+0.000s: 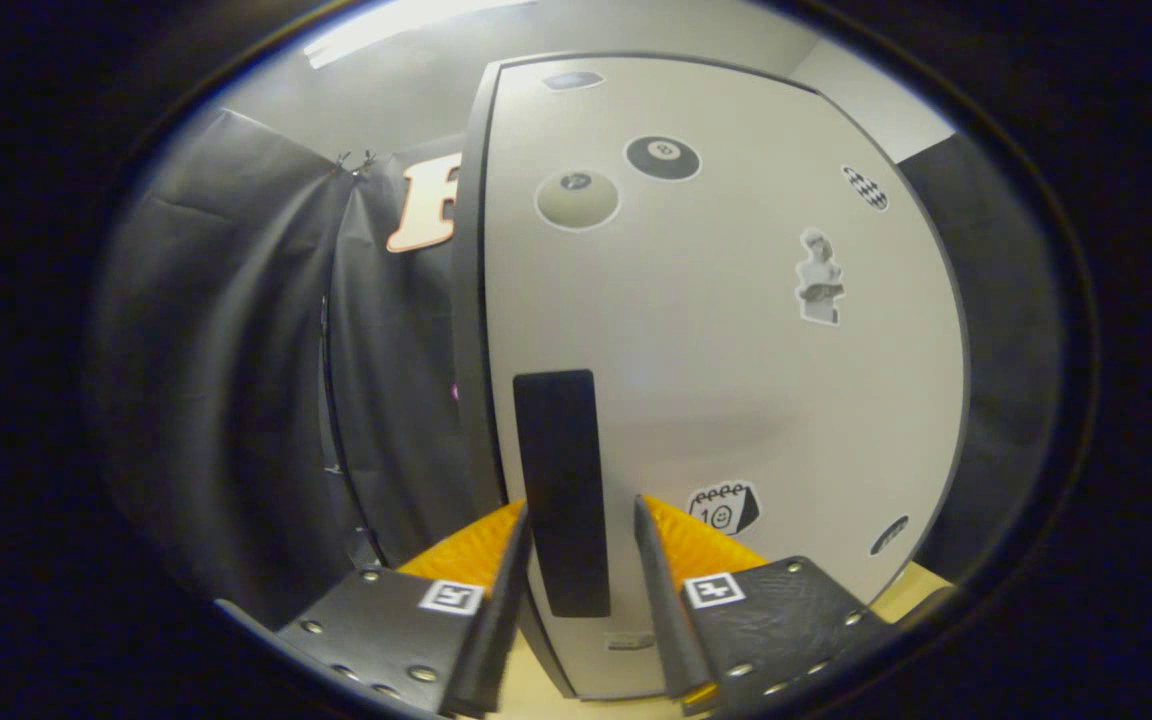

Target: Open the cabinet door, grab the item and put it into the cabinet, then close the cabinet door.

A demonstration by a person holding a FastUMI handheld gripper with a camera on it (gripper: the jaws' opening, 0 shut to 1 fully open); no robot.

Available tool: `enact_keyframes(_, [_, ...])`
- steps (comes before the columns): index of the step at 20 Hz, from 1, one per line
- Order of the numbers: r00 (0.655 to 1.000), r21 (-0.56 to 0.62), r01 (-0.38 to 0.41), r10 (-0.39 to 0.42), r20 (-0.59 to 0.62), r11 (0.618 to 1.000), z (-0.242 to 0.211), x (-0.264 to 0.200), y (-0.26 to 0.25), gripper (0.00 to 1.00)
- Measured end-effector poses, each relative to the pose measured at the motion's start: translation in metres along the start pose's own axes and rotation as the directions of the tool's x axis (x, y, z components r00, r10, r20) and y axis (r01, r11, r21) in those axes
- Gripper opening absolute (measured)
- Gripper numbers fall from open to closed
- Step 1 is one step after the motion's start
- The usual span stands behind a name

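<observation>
The white cabinet door [716, 350] stands upright right in front of me, with several stickers on it. It looks closed against the dark grey cabinet edge [466, 300] on its left. A black vertical handle [561, 480] is mounted near that left edge. My gripper [579, 510] is open, and its two fingers straddle the lower half of the handle. The left finger [506, 580] lies along the handle's left side. The right finger [658, 580] stands a small gap off its right side.
Black cloth [236, 400] hangs in folds to the left of the cabinet, and more of it [996, 330] shows to the right. The cabinet rests on a pale wooden surface [921, 590], visible under the fingers and at the door's lower right corner.
</observation>
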State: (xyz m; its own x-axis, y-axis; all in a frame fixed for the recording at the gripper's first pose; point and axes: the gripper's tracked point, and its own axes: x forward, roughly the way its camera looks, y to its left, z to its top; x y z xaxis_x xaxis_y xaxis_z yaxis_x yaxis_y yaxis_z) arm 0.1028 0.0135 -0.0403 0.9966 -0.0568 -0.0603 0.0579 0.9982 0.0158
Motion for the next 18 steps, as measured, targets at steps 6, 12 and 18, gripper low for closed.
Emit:
enact_keyframes(6, [1.000, -0.014, 0.011, -0.011, -0.025, 1.000, -0.004, 0.004, 0.004, 0.23])
enact_keyframes(12, [0.999, -0.010, 0.029, -0.029, -0.039, 1.000, -0.003, -0.005, 0.001, 0.18])
enact_keyframes(18, [0.998, -0.007, 0.061, -0.061, -0.029, 0.998, 0.002, -0.036, -0.004, 0.18])
